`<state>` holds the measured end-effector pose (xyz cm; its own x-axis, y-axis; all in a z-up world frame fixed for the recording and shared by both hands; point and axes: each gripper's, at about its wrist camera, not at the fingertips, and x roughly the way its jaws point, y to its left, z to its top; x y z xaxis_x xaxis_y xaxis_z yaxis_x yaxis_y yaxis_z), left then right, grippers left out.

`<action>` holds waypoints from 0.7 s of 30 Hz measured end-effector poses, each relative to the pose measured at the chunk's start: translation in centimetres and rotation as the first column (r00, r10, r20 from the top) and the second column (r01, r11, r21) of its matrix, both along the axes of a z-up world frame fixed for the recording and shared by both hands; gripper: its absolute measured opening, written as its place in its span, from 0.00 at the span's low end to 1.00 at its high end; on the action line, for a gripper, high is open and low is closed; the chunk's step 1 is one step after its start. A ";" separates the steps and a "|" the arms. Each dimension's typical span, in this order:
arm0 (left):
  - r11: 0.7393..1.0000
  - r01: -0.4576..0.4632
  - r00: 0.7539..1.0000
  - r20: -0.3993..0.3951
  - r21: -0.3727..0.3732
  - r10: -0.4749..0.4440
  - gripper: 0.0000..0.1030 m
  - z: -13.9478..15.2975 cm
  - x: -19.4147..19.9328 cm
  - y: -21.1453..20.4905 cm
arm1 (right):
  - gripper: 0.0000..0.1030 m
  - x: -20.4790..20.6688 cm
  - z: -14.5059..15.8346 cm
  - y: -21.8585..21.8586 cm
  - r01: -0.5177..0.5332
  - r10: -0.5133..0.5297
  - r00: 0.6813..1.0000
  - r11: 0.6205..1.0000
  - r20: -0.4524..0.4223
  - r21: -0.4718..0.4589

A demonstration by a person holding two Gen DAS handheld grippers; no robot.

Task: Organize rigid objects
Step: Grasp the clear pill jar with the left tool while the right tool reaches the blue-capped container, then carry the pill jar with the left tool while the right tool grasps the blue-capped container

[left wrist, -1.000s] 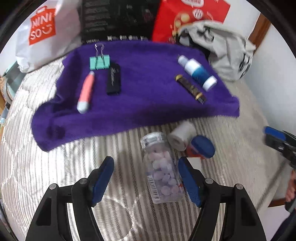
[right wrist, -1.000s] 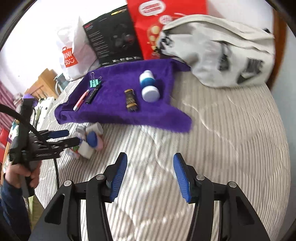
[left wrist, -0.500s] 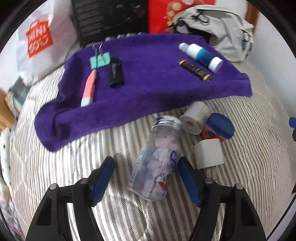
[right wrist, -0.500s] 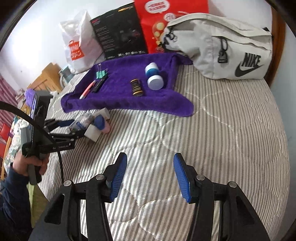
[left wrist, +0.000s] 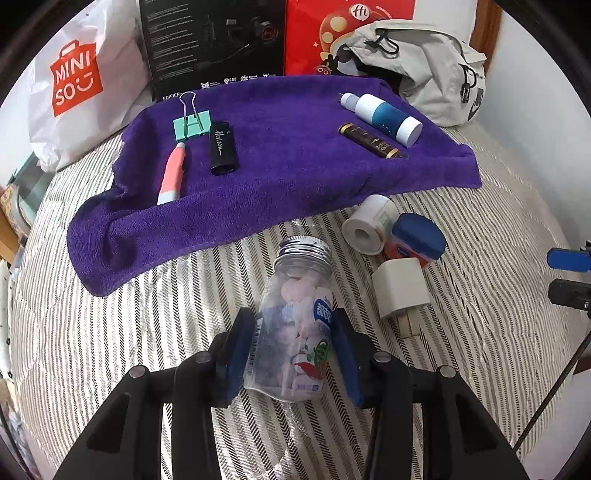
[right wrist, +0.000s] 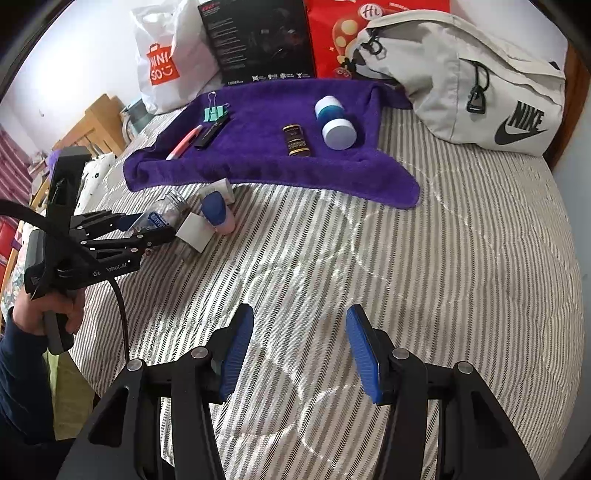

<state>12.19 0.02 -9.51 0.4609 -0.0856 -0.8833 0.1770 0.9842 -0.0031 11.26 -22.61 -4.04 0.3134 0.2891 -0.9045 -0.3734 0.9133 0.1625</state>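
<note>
A clear jar of pink candies (left wrist: 299,273) with a silver lid lies on the striped bedcover, and my left gripper (left wrist: 292,325) is shut on its lower body. From the right wrist view the left gripper (right wrist: 147,230) holds the jar (right wrist: 166,212) just in front of the purple towel (right wrist: 258,162). On the towel (left wrist: 295,166) lie a teal binder clip (left wrist: 192,123), a pink pen (left wrist: 173,173), a black lighter (left wrist: 221,147), a dark tube (left wrist: 371,142) and a blue-white bottle (left wrist: 384,118). My right gripper (right wrist: 300,317) hovers open over bare bedcover.
Right of the jar sit a white roll (left wrist: 365,225), a blue-lidded tub (left wrist: 415,240) and a white charger plug (left wrist: 400,291). Behind the towel stand a Miniso bag (left wrist: 77,85), a black box (left wrist: 214,44), a red bag (left wrist: 332,33) and a grey Nike bag (right wrist: 480,85).
My left gripper has moved forward over the jar and its fingers have closed on it. The right gripper stays open and has barely shifted.
</note>
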 end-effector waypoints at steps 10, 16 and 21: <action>1.000 0.022 1.000 -0.008 0.000 -0.022 0.39 0.2 -0.2 0.1 | 0.51 1.0 -0.6 3.5 -0.049 0.048 0.998 0.997 0.028 0.056; 0.999 -0.034 0.999 -0.038 0.025 0.034 0.39 0.3 -1.0 3.4 | 0.51 3.0 -1.3 6.5 -0.109 0.106 0.993 0.991 0.052 0.075; 0.996 -0.086 0.995 -0.048 -0.016 0.085 0.39 0.2 -1.7 6.0 | 0.51 4.2 -2.4 8.4 -0.140 0.139 0.987 0.990 0.076 0.004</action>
